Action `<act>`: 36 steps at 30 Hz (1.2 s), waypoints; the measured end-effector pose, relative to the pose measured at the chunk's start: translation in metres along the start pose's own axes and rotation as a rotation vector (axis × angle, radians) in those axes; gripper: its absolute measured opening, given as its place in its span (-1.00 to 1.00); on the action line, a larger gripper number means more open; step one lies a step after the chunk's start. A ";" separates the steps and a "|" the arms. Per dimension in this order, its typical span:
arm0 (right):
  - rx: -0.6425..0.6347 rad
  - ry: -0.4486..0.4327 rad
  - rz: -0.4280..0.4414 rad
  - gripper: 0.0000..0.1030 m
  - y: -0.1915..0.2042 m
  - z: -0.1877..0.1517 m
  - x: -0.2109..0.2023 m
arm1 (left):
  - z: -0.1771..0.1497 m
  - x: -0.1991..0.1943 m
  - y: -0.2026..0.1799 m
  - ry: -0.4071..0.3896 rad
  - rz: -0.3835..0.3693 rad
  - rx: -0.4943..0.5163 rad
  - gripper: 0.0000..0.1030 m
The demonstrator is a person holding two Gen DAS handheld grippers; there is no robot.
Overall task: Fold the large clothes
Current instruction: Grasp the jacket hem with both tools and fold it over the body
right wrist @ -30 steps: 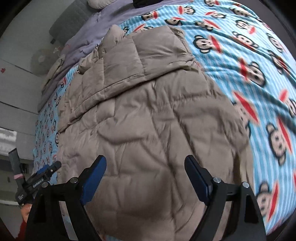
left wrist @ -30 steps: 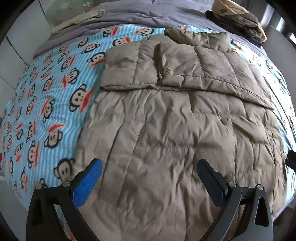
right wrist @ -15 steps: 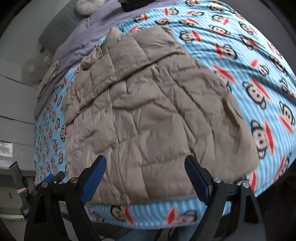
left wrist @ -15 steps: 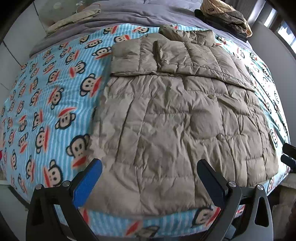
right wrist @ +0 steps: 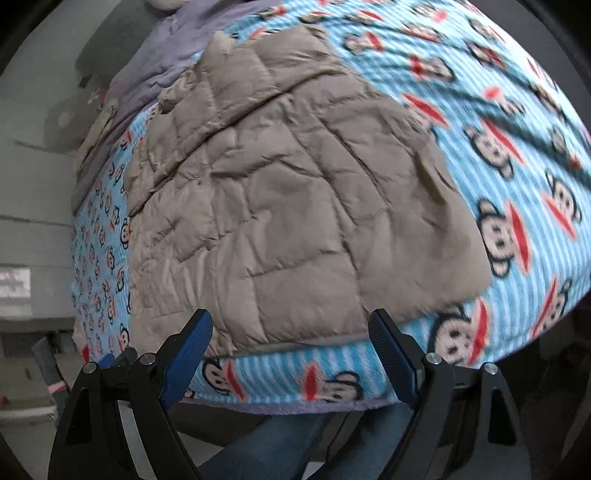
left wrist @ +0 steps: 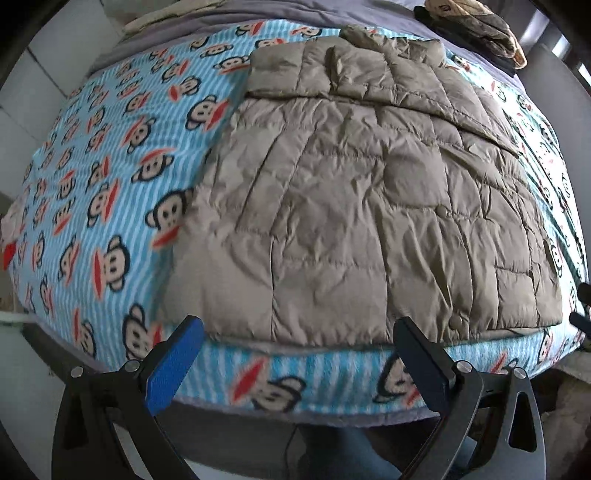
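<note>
Lying flat on the monkey-print blanket point(left wrist: 110, 177), the beige puffer jacket point(left wrist: 362, 206) showed no legible label; left gripper point(left wrist: 299, 363) and right gripper point(right wrist: 291, 354) hovered spread, empty.

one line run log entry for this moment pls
left gripper: open, empty, short of hem | right gripper: open, empty | puffer jacket: flat on monkey-print blanket, sleeves folded in | bottom fold: not started

Monkey-print bed point(left wrist: 110, 155), pale tiled wall point(left wrist: 22, 99)

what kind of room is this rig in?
Most likely a bedroom: a puffer jacket lies on a bed with a monkey-print blanket, a grey duvet behind it, and other folded clothes at the far end.
</note>
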State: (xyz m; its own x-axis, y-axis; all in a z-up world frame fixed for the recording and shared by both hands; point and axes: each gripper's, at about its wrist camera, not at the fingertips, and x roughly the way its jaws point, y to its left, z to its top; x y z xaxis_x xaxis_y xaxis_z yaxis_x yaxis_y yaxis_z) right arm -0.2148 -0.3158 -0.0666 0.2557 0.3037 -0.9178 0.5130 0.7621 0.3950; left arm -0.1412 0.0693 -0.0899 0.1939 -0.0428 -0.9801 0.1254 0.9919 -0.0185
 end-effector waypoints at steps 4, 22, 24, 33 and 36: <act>0.102 0.026 0.021 0.72 -0.028 -0.006 0.006 | -0.008 0.004 0.009 0.021 -0.071 -0.043 0.99; 0.571 0.038 0.308 0.72 -0.115 -0.037 0.038 | -0.023 0.081 0.093 0.161 -0.432 -0.454 0.99; 0.588 0.033 0.339 0.72 -0.114 -0.032 0.044 | -0.017 0.091 0.093 0.175 -0.475 -0.477 0.99; 0.658 0.046 0.369 0.73 -0.098 -0.018 0.082 | 0.002 0.104 0.083 0.200 -0.529 -0.411 0.99; 0.652 0.013 0.385 0.73 -0.090 -0.016 0.079 | 0.011 0.098 0.075 0.180 -0.575 -0.369 0.99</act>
State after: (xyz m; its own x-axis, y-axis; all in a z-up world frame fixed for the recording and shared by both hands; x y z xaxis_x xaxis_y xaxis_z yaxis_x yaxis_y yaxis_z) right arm -0.2540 -0.3514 -0.1754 0.5072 0.4899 -0.7090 0.7712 0.1092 0.6272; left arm -0.1023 0.1378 -0.1850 0.0280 -0.5834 -0.8117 -0.1842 0.7951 -0.5778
